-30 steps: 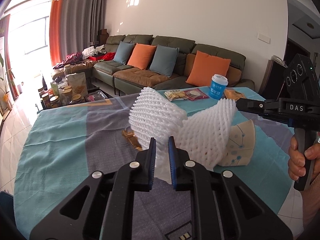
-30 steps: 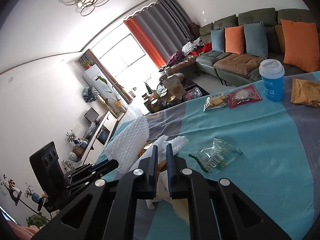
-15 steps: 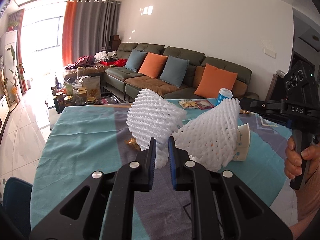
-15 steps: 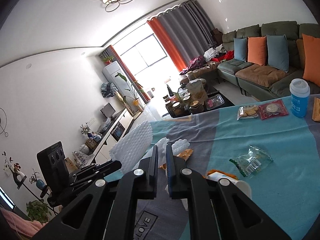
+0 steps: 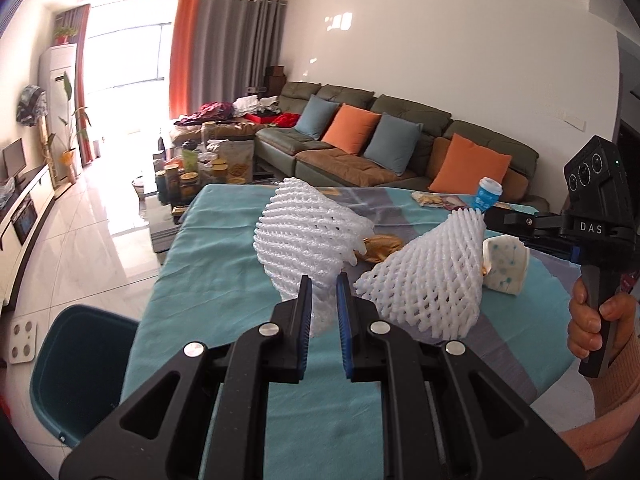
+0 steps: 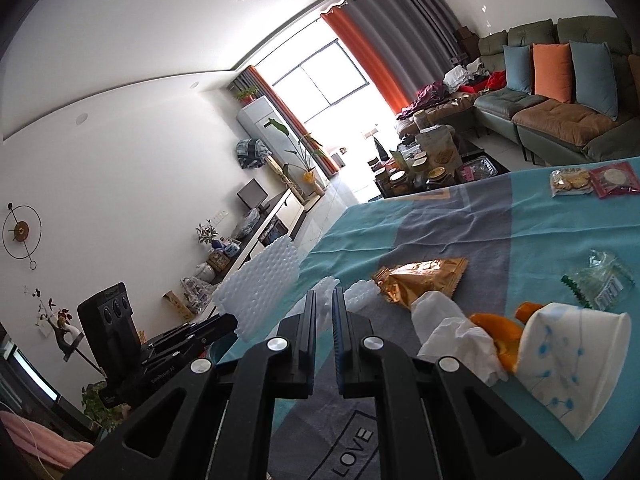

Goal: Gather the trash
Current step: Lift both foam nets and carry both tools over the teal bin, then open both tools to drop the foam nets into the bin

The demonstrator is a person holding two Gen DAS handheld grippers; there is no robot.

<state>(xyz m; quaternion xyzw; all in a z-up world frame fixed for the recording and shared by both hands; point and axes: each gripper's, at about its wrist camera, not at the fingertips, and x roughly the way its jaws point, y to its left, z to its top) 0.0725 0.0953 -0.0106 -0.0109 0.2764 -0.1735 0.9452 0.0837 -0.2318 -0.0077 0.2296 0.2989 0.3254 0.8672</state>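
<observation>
Each tongs, left (image 5: 323, 300) and right (image 6: 324, 312), clenches a foam net (image 5: 304, 236); swing both steadily toward the bin (image 5: 80, 364) at eight o'clock.

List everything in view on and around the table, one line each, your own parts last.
foam fruit net: 2, white, one held up in each tool over the table
gold wrapper: 1, on the cloth
paper cup: 1, white with blue dots, lying on its side
tissue: 1, white, by the cup
clear wrapper: 1, right side
snack packets: 2, far edge
blue cup: 1, far edge
bin: 1, teal, left of the table
left tool: shut on a net
right tool: shut on a net
</observation>
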